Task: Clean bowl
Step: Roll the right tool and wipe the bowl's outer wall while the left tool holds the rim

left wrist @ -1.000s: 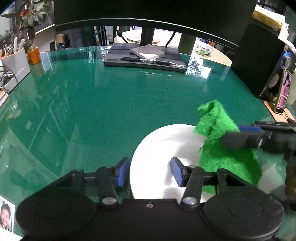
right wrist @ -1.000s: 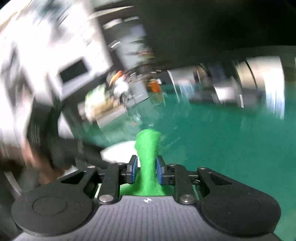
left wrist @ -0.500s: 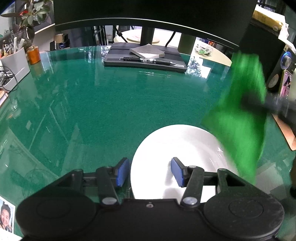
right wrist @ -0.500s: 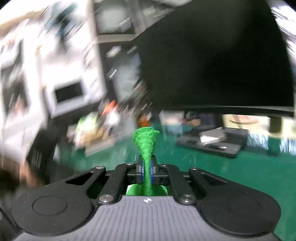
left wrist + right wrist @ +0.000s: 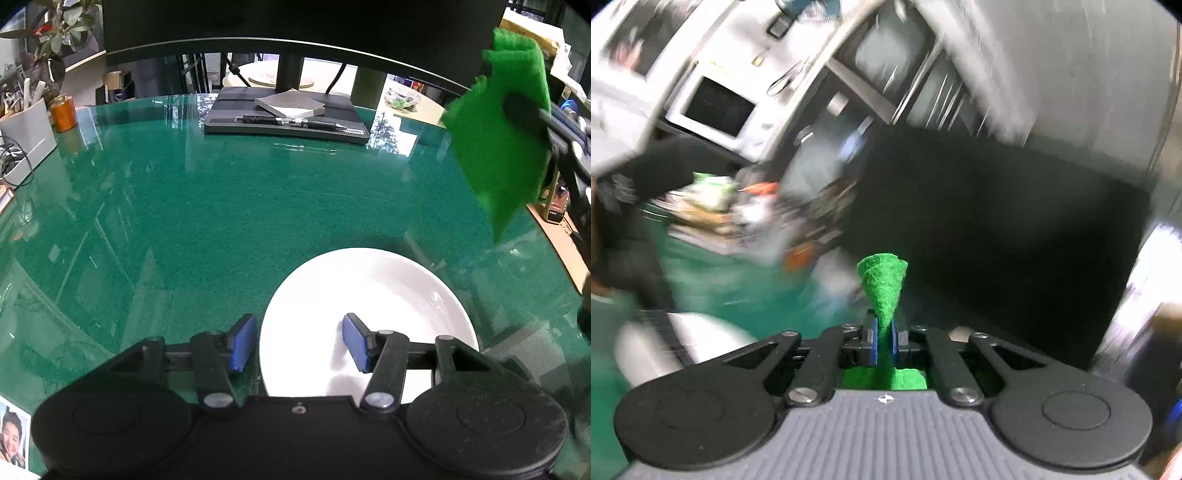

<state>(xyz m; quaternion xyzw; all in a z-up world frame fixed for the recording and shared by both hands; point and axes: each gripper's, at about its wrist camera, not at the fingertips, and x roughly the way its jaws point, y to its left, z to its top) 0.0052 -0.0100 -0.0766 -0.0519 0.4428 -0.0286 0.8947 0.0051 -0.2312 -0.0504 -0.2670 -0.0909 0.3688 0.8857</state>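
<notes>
A white bowl (image 5: 369,306) sits on the green glass table (image 5: 221,206), close to the near edge. My left gripper (image 5: 299,345) is open astride the bowl's near-left rim, with one blue pad (image 5: 243,345) outside the rim and the other inside, neither pressing. A green scouring cloth (image 5: 506,147) hangs in the air at the upper right, well above and beyond the bowl. My right gripper (image 5: 884,339) is shut on that cloth (image 5: 882,284), which fans out past the pads. The right wrist view is blurred.
A dark monitor (image 5: 295,29) stands at the table's far side, with a black folio (image 5: 284,122) holding a pen and a grey pad below it. An orange can (image 5: 63,112) and a white organiser (image 5: 26,136) are at the far left. A phone (image 5: 554,205) is at the right edge.
The right gripper lifted the green cloth off the bowl's right side, up and to the right, closing tighter and rolling. The bowl now lies uncovered. The left gripper kept still.
</notes>
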